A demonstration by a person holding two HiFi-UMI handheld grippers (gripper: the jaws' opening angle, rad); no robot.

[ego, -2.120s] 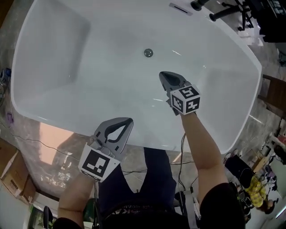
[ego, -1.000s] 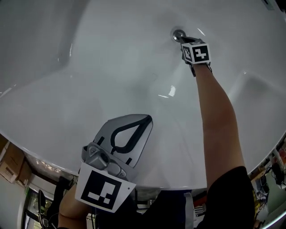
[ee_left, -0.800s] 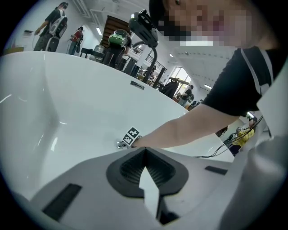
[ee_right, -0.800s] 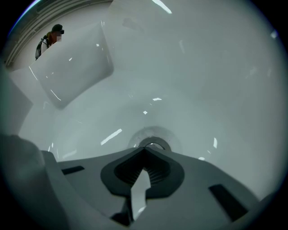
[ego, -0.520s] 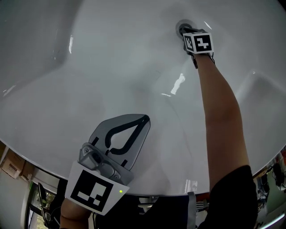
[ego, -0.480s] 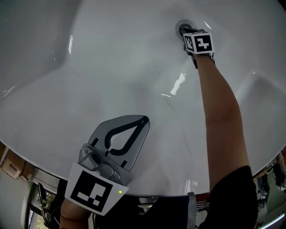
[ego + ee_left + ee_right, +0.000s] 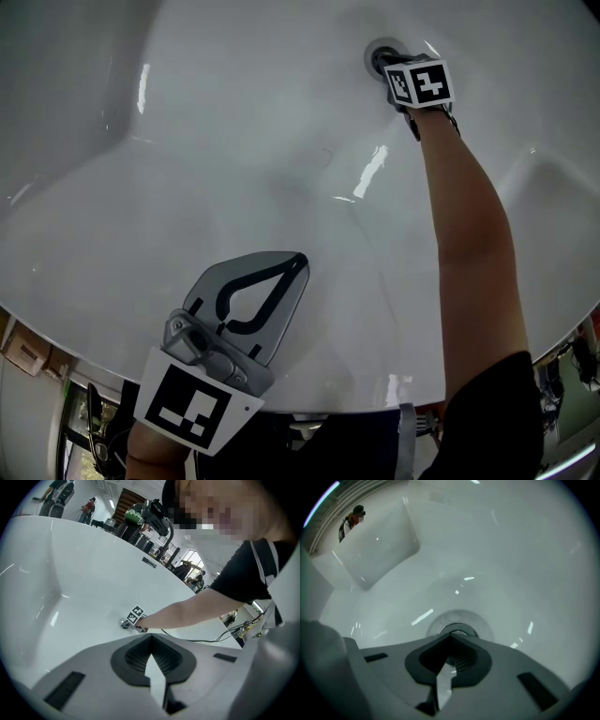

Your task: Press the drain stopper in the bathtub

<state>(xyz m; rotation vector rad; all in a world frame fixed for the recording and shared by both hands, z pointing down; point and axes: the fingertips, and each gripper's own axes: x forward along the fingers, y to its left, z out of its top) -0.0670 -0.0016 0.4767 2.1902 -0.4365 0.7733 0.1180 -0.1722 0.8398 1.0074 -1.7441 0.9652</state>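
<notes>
The chrome drain stopper (image 7: pixel 381 53) sits in the floor of the white bathtub (image 7: pixel 234 141), at the top of the head view. My right gripper (image 7: pixel 394 66) is shut, and its tips rest right at the stopper, with the marker cube (image 7: pixel 419 82) just behind. In the right gripper view the stopper (image 7: pixel 458 628) shows as a round metal ring just beyond the closed jaws of the right gripper (image 7: pixel 451 635), partly hidden by them. My left gripper (image 7: pixel 295 264) hangs shut and empty over the tub's near side. The left gripper (image 7: pixel 151 637) looks across at the stopper (image 7: pixel 124 623).
A dark faucet (image 7: pixel 157 515) and an overflow plate (image 7: pixel 149 562) stand on the tub's far rim. Cables (image 7: pixel 225 637) run beside the person's arm (image 7: pixel 464 244), which stretches across the tub's right half. Shelves and people show beyond the tub.
My right gripper has gone from mid-tub down to the drain stopper and stays at it. The head has leaned closer over the tub. The left gripper has hardly moved.
</notes>
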